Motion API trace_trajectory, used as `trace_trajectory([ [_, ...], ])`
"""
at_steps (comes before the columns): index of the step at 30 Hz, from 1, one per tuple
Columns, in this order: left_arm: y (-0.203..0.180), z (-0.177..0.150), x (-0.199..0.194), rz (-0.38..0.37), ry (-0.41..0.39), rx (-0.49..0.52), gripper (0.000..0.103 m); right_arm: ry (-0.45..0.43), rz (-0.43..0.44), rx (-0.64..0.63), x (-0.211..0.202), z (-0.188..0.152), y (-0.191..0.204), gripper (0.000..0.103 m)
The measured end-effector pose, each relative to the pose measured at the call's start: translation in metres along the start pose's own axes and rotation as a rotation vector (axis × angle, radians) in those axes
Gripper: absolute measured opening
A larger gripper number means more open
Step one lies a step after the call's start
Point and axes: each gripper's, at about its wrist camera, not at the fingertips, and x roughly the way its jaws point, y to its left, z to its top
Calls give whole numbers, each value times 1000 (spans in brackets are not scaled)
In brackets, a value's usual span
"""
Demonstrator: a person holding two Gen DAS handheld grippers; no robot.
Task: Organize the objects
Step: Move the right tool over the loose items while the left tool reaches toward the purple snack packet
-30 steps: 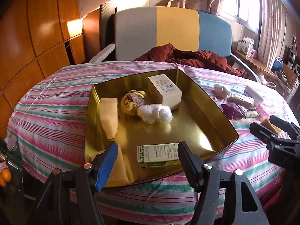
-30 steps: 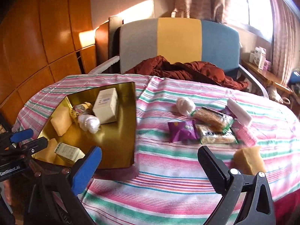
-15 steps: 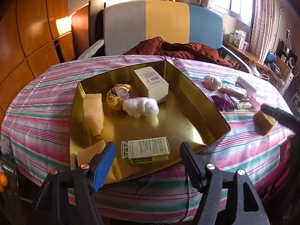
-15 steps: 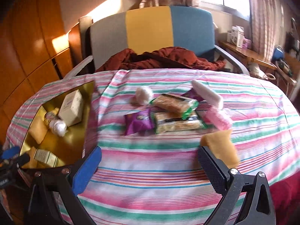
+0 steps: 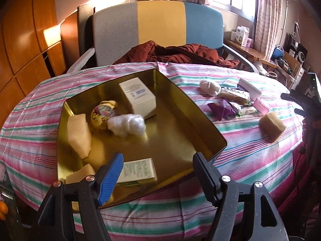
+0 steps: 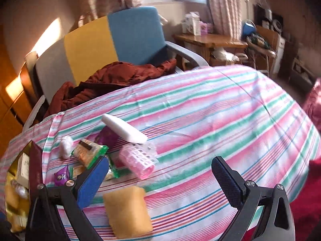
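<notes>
Two views split the scene: the left wrist looks into the gold tray [image 5: 202, 124] with the white box [image 5: 138, 97] and green carton [image 5: 138, 170], while the right wrist sees the pink roller [image 6: 138, 160] up close. Left gripper [image 5: 158, 172] jaws gape, having just widened, over the carton. Right gripper [image 6: 158, 182] jaws stand open, and the yellow sponge [image 6: 128, 212], formerly beside the right jaw, now lies between them.

tray [image 5: 202, 120] gold | tablecloth [image 6: 220, 104] pink-green-white stripes | sponge [image 6: 126, 210] yellow | curler [image 6: 138, 160] pink (translucent)
</notes>
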Motion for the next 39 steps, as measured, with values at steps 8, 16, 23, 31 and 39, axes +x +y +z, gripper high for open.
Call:
trace_trajectory([
  [8, -39, 18, 17, -76, 22, 87, 73, 54, 28, 190, 7, 2, -31, 103],
  [16, -76, 41, 31, -113, 26, 200, 73, 91, 54, 122, 13, -1, -18, 103],
  [23, -108, 67, 57, -130, 57, 341, 73, 108, 86, 117, 15, -3, -15, 103],
  [31, -138, 93, 108, -147, 165, 515, 73, 121, 114, 119, 15, -3, -13, 103],
  [39, -154, 102, 156, -161, 260, 594, 72, 142, 137, 121, 18, -4, -11, 103],
])
